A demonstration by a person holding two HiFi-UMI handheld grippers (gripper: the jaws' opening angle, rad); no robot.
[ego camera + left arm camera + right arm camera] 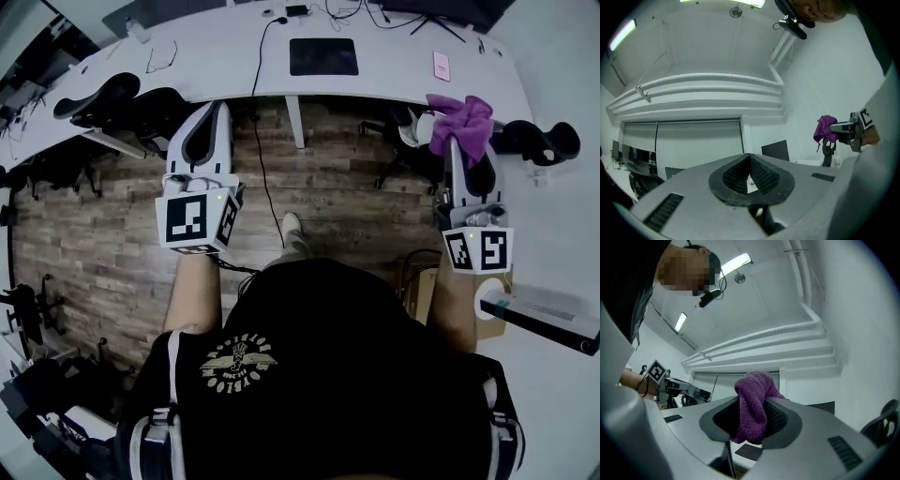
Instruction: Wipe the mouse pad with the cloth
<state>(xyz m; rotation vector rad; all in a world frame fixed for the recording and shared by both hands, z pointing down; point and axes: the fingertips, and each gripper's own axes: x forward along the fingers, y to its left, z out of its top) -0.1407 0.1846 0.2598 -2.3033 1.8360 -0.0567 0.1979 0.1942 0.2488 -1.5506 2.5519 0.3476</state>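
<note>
Mouse pad [323,56] lay flat on the desk [225,66], long axis L-R along the edge. Left gripper [211,117]: jaws pressed together, empty, hovered short of the desk. Right gripper [464,155] pinched the purple cloth [461,120]. Pad sat fwd and to its left, both grippers abt equally far. Shirt crest [238,361] lettering: unreadable.

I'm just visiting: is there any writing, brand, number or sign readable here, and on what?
The shirt emblem: curved lettering, too blurred to read.
The marker cubes on the left gripper and the right gripper, which grips a purple cloth: square patterns, no words.
The white box: any print too small to read.
Nothing is legible.
</note>
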